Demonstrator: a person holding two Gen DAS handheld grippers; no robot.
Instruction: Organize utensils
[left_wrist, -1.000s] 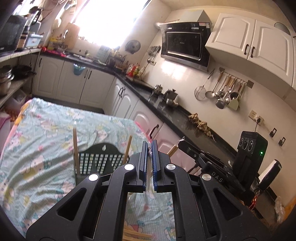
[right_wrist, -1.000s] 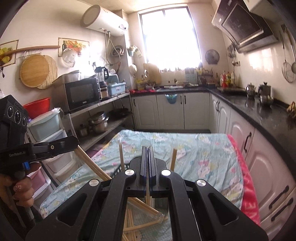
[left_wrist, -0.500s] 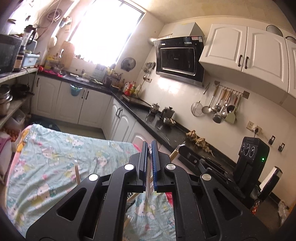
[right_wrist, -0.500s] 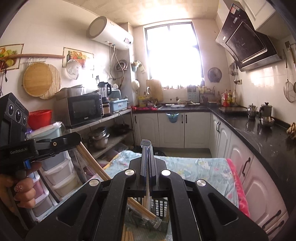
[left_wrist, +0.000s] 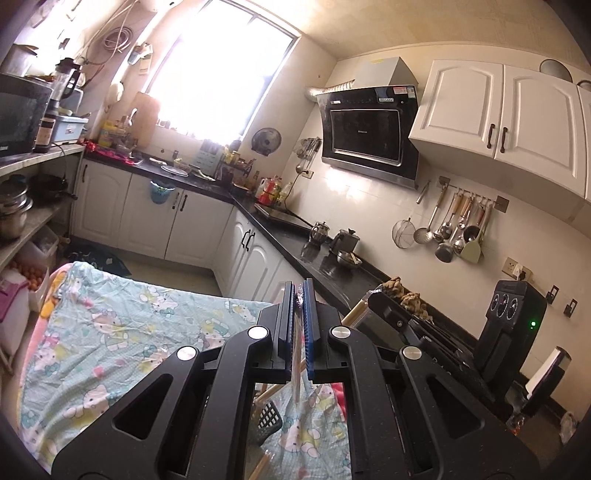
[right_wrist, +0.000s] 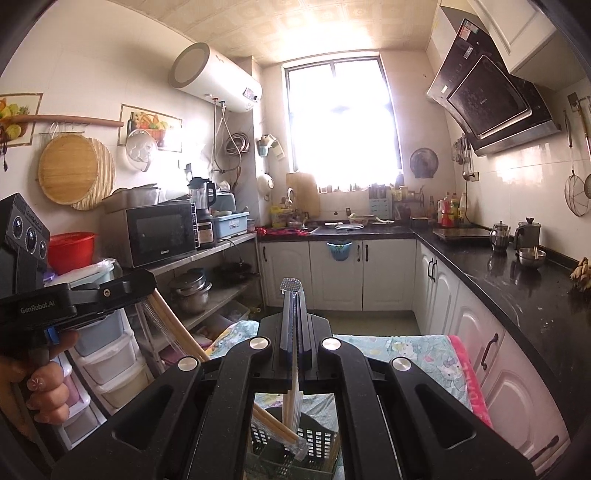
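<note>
Both grippers hold wrapped chopsticks above the black basket (right_wrist: 291, 448) on the cloth-covered bench (left_wrist: 110, 332): the left gripper (left_wrist: 297, 295) has its fingers closed on a clear-sleeved pair, the right gripper (right_wrist: 293, 295) clamps another pair (right_wrist: 290, 404). The slick plastic sleeves could likely slip or tear. A pair lowered at a tilt may miss the basket.

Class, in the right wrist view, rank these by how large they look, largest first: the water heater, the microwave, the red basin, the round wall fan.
1. water heater
2. microwave, close to the heater in apparent size, so this order is unsure
3. red basin, partly hidden
4. round wall fan, smallest, though it hangs farthest from the camera
</note>
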